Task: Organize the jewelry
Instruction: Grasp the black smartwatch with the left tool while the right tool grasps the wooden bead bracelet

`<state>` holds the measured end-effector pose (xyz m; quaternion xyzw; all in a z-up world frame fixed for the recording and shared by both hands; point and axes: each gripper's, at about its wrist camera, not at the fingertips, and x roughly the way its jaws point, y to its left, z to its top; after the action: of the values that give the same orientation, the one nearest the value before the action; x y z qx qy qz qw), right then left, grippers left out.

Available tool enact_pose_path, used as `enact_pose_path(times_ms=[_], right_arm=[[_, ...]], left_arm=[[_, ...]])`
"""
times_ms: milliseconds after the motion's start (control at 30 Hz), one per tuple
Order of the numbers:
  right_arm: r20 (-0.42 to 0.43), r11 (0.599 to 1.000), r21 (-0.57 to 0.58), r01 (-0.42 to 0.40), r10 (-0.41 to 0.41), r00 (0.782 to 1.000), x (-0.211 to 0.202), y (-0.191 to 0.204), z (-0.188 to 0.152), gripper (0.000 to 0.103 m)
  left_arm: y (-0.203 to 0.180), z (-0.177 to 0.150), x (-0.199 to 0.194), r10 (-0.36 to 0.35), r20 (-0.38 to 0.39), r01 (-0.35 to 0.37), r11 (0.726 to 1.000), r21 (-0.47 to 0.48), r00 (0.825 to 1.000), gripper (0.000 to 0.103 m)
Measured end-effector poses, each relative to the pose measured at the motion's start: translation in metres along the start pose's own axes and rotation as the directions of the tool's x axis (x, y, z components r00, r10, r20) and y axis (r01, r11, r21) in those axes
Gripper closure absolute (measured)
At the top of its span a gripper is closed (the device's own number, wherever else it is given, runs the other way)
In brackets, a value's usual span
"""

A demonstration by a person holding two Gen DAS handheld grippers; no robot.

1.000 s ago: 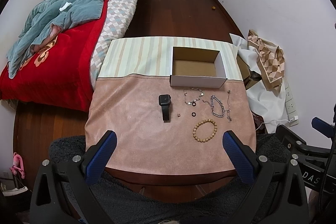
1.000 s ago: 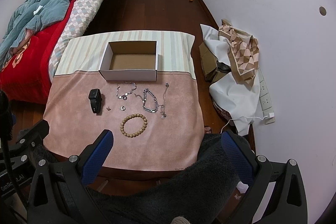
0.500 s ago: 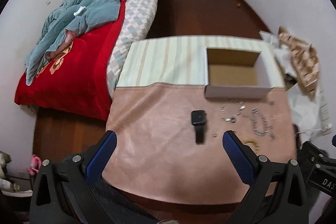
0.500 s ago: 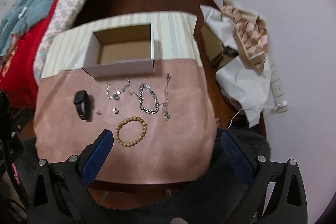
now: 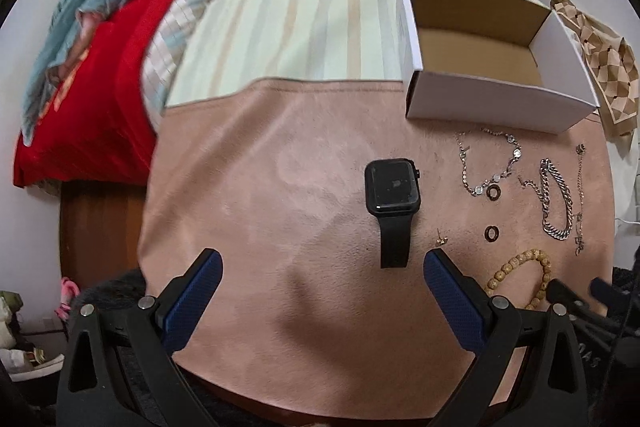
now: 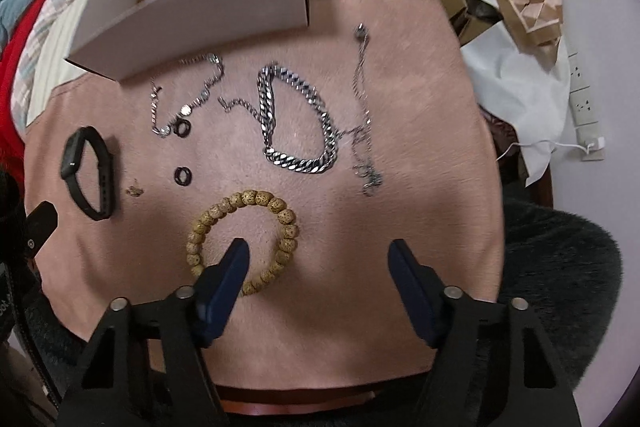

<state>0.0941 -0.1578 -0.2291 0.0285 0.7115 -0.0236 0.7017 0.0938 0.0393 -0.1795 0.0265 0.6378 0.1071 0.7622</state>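
One watch, one box, two rings, one bead bracelet, three chains.

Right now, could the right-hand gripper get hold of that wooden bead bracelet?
Probably yes. The right gripper is open and low over the pink cloth, one of its fingers already inside the ring of the bead bracelet. Nothing lies on the bracelet or crowds it; the chain bracelet sits apart, farther off.

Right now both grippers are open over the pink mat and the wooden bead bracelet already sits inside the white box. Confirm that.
Not quite. Both the left gripper and right gripper are open, but the wooden bead bracelet lies on the pink mat, outside the white box. The right wrist view shows it.
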Motion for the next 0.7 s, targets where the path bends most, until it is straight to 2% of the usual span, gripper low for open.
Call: enact_pose_path(times_ms=[100, 200, 233, 367, 467, 567, 633, 700], right_arm=[[-0.021, 1.000, -0.010, -0.012, 0.012, 1.000, 0.013, 0.004, -0.001, 0.055], [0.001, 0.999, -0.043, -0.011, 0.011, 1.000, 0.015, 0.010, -0.004, 0.080], [0.004, 0.999, -0.046, -0.002, 0.002, 1.000, 0.015, 0.011, -0.003, 0.093], [0.024, 1.000, -0.012, 0.014, -0.014, 1.000, 0.009, -0.006, -0.001, 0.093], [-0.012, 1.000, 0.013, -0.002, 0.002, 1.000, 0.012, -0.017, 0.004, 0.093], [-0.022, 1.000, 0.020, -0.006, 0.006, 1.000, 0.012, -0.018, 0.008, 0.092], [-0.015, 1.000, 0.011, 0.006, -0.006, 1.000, 0.012, -0.015, 0.008, 0.092], [-0.007, 1.000, -0.004, 0.023, -0.023, 1.000, 0.011, -0.012, 0.007, 0.092]], left_arm=[[-0.001, 0.001, 0.012, -0.024, -0.027, 0.024, 1.000, -0.006, 0.999, 0.001], [-0.003, 0.002, 0.019, -0.040, -0.040, 0.040, 0.999, -0.006, 0.998, 0.001], [-0.003, 0.001, 0.020, -0.045, -0.041, 0.045, 0.999, -0.005, 0.998, 0.001], [-0.003, 0.002, 0.024, -0.071, -0.035, 0.071, 0.998, -0.003, 0.997, 0.001], [-0.010, 0.006, 0.029, -0.098, -0.029, 0.098, 0.995, 0.005, 0.995, 0.002], [-0.019, 0.010, 0.035, -0.111, -0.030, 0.112, 0.993, 0.033, 0.993, 0.031], [-0.022, 0.012, 0.041, -0.129, -0.048, 0.130, 0.991, 0.040, 0.991, 0.071], [-0.022, 0.013, 0.045, -0.156, -0.053, 0.158, 0.987, 0.034, 0.986, 0.087]])
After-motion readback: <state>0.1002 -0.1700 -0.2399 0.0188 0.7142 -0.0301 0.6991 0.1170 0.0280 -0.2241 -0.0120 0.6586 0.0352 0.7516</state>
